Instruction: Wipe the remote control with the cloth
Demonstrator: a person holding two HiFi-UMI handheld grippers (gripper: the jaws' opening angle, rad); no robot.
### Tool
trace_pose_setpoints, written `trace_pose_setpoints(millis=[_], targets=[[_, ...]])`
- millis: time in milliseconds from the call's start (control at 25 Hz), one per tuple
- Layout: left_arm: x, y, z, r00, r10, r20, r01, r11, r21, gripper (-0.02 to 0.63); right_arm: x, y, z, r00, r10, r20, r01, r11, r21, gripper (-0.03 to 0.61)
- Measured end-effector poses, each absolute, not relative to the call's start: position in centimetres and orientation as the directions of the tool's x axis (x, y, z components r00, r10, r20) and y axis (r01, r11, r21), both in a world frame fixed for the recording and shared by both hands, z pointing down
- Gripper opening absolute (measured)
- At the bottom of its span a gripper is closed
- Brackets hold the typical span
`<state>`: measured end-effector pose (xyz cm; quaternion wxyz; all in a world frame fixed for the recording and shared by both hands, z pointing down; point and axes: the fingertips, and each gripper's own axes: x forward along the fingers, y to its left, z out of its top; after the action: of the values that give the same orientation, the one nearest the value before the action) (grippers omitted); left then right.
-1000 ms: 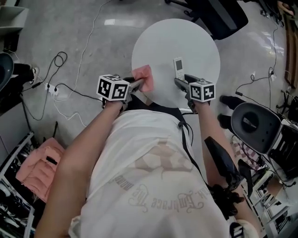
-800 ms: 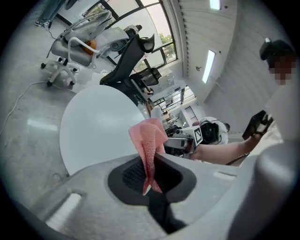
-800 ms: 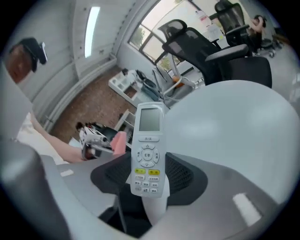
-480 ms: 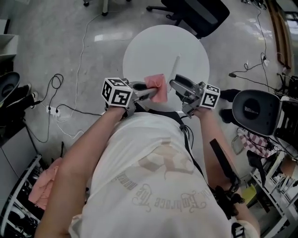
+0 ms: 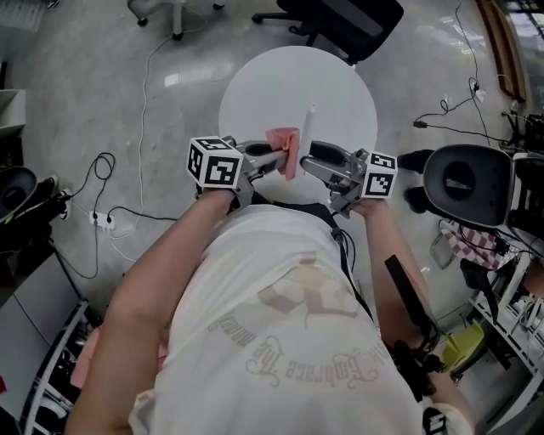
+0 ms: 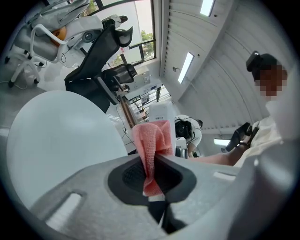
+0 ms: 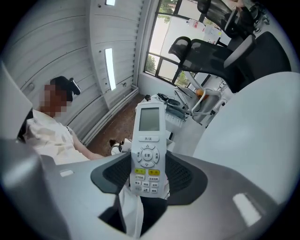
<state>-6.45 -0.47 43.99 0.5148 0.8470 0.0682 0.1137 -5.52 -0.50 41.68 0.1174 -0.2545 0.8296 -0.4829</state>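
Note:
My left gripper is shut on a pink cloth, which hangs bunched between the jaws. My right gripper is shut on a white remote control, gripped at its lower button end with the screen end sticking out. Both are raised above the round white table, jaws facing each other. In the head view the remote shows edge-on as a thin white strip just right of the cloth. From the left gripper view the remote stands directly behind the cloth; I cannot tell whether they touch.
A black office chair stands beyond the table. A black round seat is at the right, with clutter behind it. Cables and a power strip lie on the floor at the left. The person's torso fills the lower head view.
Both grippers rose off the table and drew together. The remote, which lay flat on the table, is now lifted and turned edge-on. The cloth came up beside it.

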Motion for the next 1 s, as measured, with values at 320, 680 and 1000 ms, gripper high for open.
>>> trace_pose_setpoints(millis=[320,680,1000], targets=[[-5.3,-4.1,41.4,0.981,0.183,0.059,0.039,-0.492,0.87,0.018,-6.7,1.8,42.4,-0.873,-0.47,0.13,-0.346,0.41,-0.844,0.236],[-5.7,-6.9,38.7,0.988,0.149,-0.033,0.102,-0.484,0.869,0.018,-7.5,3.3,43.1,-0.891,-0.419,0.173,-0.364,0.433,-0.824,0.236],[-4.4,-4.6,40.3,0.968,0.247,0.04,0.091,-0.497,0.863,0.018,-6.3,1.8,42.4,-0.871,-0.469,0.143,-0.368,0.432,-0.823,0.235]])
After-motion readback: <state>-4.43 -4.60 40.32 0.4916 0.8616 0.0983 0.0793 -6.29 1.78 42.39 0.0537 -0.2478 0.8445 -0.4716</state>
